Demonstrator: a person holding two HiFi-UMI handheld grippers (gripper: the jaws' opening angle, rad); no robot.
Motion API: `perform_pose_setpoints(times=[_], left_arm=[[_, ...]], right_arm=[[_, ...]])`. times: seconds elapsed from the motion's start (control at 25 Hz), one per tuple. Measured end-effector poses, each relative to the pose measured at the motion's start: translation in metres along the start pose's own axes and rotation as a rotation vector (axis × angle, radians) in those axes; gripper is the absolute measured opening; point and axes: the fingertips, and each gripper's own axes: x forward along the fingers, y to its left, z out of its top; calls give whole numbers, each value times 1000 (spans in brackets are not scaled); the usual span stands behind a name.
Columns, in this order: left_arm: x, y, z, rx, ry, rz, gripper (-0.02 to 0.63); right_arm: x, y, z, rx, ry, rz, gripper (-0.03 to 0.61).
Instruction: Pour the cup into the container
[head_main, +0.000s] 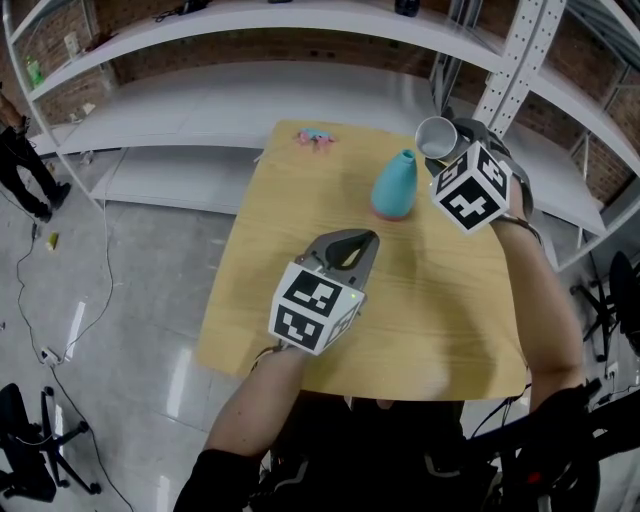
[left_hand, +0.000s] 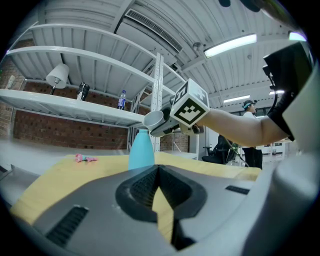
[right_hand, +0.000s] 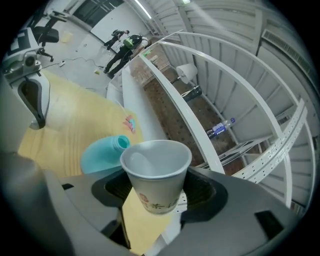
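White metal shelving (head_main: 250, 110) against a brick wall fills the top of the head view, and a pale wooden counter (head_main: 300, 300) takes up the middle of the frame above a glossy grey floor. A teal container (head_main: 395, 185) with a narrow neck stands upright on the counter, right of centre in the upper half. A small pink item (head_main: 316, 137) lies near the counter's far edge, up and to the left of the container.

The right hand-held gripper (head_main: 447, 140), at the upper right of the head view, has its jaws closed round the lower body of a white paper cup (head_main: 436, 136). The cup is raised off the counter and tipped over. In the left gripper view its mouth points to the left of the frame and sits just above the container's neck, though I cannot tell whether they touch.

The left hand-held gripper (head_main: 352, 250) is at the centre of the head view, above the counter and below and left of the container. Its jaws are pressed together at the tips with nothing between them.

A person (head_main: 22, 160) stands at the far left edge of the head view.
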Motion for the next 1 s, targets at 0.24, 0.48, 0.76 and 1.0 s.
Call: perform_pose_setpoints(times=[0.24,0.48,0.76,1.0], left_arm=[[1,0,-1,0,0,1,0],[1,-1,0,0,-1,-1,0],[1,-1,0,-1,0,0,2],[1,0,0,1,-3,-1,1]], right_arm=[[5,3,0,-37,17,-3,308],[7,1,1,-75,28,-23,308],[7,4,5,-102,25,-19,308],[7,6,7,-124,27,-21,308]])
